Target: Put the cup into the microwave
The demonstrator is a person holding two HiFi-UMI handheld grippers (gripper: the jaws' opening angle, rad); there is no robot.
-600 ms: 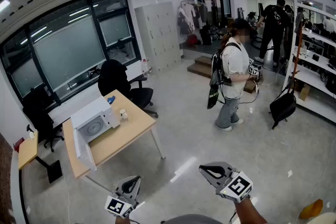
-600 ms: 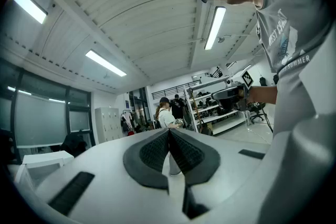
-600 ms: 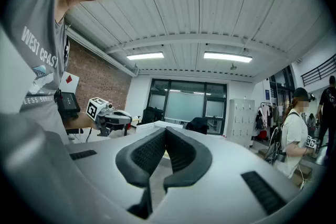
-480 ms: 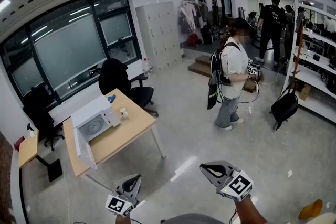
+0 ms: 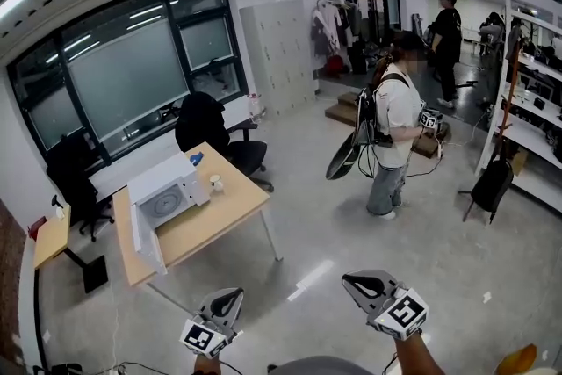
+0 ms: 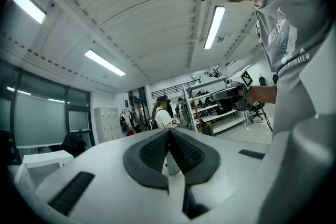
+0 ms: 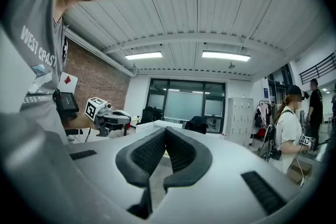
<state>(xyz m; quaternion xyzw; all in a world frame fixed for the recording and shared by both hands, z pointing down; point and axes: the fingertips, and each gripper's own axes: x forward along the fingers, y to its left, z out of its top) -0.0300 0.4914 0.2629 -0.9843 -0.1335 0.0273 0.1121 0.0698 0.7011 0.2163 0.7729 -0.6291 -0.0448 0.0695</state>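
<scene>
Left gripper [image 6: 169,132] closed, nothing betw. its jaws.
Jaws meet at the tips and the dark ribbed pads [image 6: 152,152] touch; the gripper points level into a big room. Behind the tips: person w/ backpack [image 6: 161,115] standing far off, grey lockers [image 6: 107,122] to the left, shelves [image 6: 210,110] to the right. At right, an arm holds out the right gripper [image 6: 218,94] w/ its marker cube [image 6: 247,80]. Long ceiling lights [image 6: 216,26] are on.
</scene>
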